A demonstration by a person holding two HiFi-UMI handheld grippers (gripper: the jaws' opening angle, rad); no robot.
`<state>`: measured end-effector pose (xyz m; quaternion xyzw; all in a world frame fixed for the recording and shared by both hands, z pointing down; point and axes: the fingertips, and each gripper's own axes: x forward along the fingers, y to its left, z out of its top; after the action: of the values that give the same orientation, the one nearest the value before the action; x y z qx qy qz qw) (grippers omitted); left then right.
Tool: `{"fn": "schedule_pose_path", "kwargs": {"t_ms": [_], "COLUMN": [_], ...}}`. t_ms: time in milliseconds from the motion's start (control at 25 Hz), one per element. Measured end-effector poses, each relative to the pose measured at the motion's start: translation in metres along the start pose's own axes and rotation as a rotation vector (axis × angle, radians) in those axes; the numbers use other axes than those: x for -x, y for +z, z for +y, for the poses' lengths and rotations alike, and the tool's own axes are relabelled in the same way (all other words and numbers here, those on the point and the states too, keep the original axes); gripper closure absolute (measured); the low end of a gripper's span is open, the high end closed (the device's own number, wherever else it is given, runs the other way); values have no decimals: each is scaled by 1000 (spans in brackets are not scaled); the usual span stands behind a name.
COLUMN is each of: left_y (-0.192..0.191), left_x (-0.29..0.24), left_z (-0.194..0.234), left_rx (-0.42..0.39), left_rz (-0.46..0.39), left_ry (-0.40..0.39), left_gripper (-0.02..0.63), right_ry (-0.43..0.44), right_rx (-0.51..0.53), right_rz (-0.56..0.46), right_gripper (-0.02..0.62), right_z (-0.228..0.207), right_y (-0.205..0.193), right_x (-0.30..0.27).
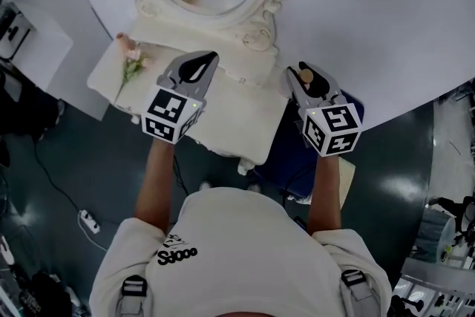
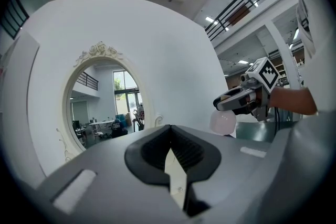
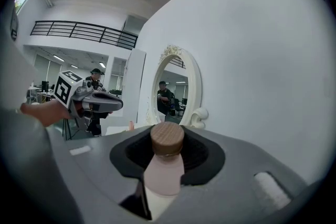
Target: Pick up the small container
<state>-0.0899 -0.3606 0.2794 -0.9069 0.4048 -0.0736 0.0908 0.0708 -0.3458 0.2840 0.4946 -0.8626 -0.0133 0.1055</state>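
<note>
The right gripper (image 1: 308, 78) is clamping the small wooden-capped bottle (image 3: 164, 168) by its neck, upright with its body hanging below the jaws, beside the white vanity table (image 1: 223, 119), while the left gripper (image 1: 200, 64) is hovering alongside, jaws together and empty

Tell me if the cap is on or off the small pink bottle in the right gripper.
On: the round wooden cap sits squarely on the neck of the pink bottle, which the right gripper clamps between its jaws.
</note>
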Motion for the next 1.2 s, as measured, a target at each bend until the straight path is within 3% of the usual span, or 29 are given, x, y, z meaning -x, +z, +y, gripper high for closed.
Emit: {"fn": "schedule_pose_path", "kwargs": {"t_ms": [320, 1200], "left_y": [17, 8], "left_x": [1, -13], "left_z": [-1, -13], "left_rx": [-99, -61], "left_rz": [-16, -6], "left_ry": [1, -46], "left_gripper": [586, 586], "right_ry": [32, 61], "right_rx": [-21, 1], "right_rz": [-30, -20], "right_gripper": [479, 479], "right_z": [8, 12], "right_y": [15, 6], "right_x": [4, -2]}}
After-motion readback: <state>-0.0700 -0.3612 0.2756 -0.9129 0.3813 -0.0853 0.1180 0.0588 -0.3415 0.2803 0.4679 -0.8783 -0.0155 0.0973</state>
